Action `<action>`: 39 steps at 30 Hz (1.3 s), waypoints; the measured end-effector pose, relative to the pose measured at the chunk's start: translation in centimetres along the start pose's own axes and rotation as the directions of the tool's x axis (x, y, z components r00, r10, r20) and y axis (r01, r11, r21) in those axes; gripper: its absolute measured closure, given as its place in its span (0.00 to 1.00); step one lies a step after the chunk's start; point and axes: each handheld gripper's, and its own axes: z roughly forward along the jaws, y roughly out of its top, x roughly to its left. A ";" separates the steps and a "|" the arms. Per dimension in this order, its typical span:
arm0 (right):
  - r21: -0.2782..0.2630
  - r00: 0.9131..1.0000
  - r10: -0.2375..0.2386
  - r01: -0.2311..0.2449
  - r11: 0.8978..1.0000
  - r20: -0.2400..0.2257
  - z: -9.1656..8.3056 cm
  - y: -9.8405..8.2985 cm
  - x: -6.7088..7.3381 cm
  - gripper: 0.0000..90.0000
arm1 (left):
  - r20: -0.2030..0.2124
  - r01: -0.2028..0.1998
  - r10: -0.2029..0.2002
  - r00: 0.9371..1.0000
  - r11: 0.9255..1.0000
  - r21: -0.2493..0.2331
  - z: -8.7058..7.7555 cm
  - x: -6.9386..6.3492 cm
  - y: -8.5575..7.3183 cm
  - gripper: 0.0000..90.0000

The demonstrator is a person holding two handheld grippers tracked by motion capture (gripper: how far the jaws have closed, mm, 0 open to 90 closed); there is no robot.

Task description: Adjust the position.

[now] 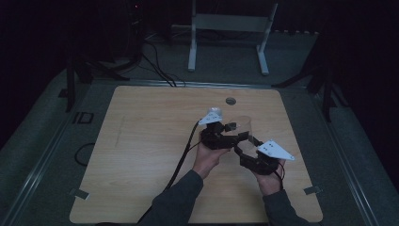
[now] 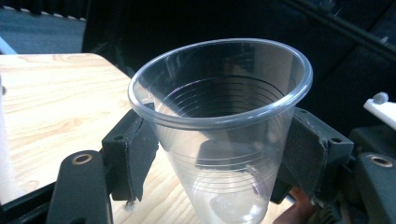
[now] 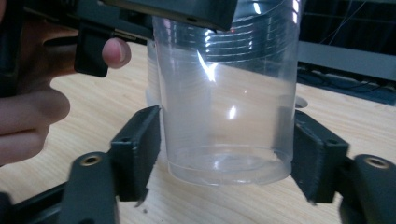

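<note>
clear ribbed plastic cup [image 2: 219, 126] stands upright on the wooden bench [image 1: 141, 141] at about 1 o'clock of centre. left gripper [image 2: 219, 158] jaws pinch it under the rim; right gripper [image 3: 224, 158] jaws straddle its base, not pressing.

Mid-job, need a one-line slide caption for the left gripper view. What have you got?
Left gripper clamps a clear plastic cup just under its rim, above the wooden table.

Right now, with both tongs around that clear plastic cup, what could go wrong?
1. The left tongs squeeze the thin clear cup just under its rim; more pressure could buckle it.
2. The right tongs flank the cup's base, apparently not gripping; a twitch could knock it.
3. The cup is tilted, so it might slip out.
</note>
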 end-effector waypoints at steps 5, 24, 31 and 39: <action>0.016 1.000 -0.003 0.003 1.000 -0.009 0.0 0.0 -0.1 0.30 | -0.061 -0.084 0.085 0.995 0.996 0.021 0.0 -0.6 -0.1 0.33; 0.084 0.998 -0.015 0.020 0.996 -0.067 0.6 -0.2 -0.4 0.41 | -0.152 -0.245 0.260 0.954 0.963 0.108 0.5 -2.0 -0.7 0.33; 0.074 0.998 -0.013 0.018 0.997 -0.059 0.5 -0.2 -0.3 0.45 | -0.121 -0.221 0.231 0.965 0.971 0.085 0.5 -2.0 -0.6 0.29; 0.080 0.998 -0.018 0.024 0.997 -0.067 0.6 -0.3 -0.1 0.45 | -0.109 -0.202 0.208 0.972 0.978 0.060 0.6 -2.0 -0.5 0.27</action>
